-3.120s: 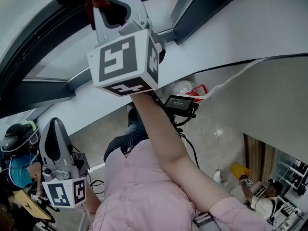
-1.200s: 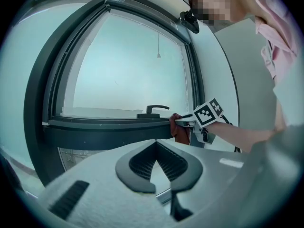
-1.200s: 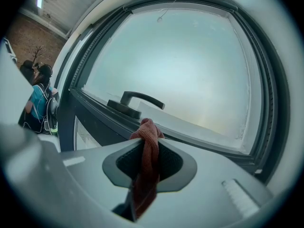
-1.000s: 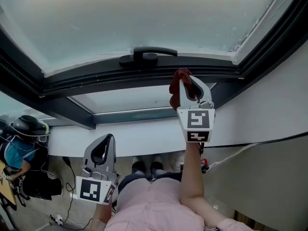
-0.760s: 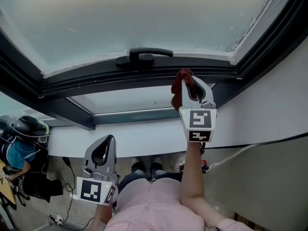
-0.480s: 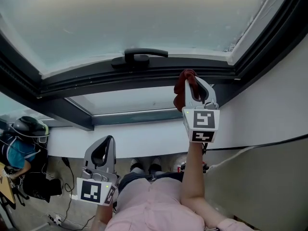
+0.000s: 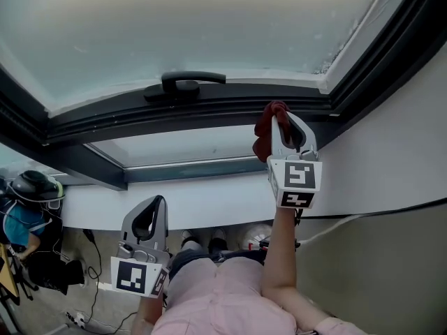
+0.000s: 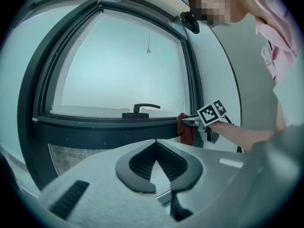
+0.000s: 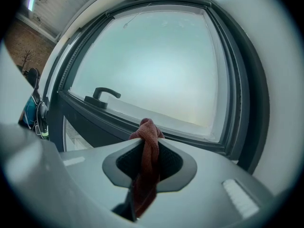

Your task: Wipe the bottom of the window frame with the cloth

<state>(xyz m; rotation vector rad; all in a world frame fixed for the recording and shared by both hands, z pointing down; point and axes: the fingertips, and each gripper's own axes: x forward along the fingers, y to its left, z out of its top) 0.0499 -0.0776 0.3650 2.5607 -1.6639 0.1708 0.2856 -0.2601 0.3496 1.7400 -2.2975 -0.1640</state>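
Observation:
The dark window frame's bottom rail [image 7: 174, 112] runs across the head view under a frosted pane, with a black handle [image 7: 185, 84] on it. My right gripper [image 7: 281, 112] is shut on a red cloth [image 7: 263, 135] and holds it against the rail near the right corner. In the right gripper view the cloth [image 9: 146, 163] bulges out past the jaws [image 9: 149, 137], just before the rail [image 9: 109, 118]. My left gripper [image 7: 154, 202] hangs low at the left, shut with nothing in it, well below the rail. The left gripper view [image 8: 156, 146] shows the cloth [image 8: 186, 133] far off.
Below the rail is a smaller lower pane [image 7: 181, 149], then a white sill [image 7: 209, 199]. A dark upright frame member [image 7: 377, 54] closes the corner on the right. A thin cable [image 7: 363, 213] crosses the wall at the right. A helmeted person [image 7: 26, 211] stands below at the far left.
Three seconds ago the right gripper was raised close to the camera. Over the last second it has slid rightwards along the rail with the cloth, away from the handle. The left gripper stayed put.

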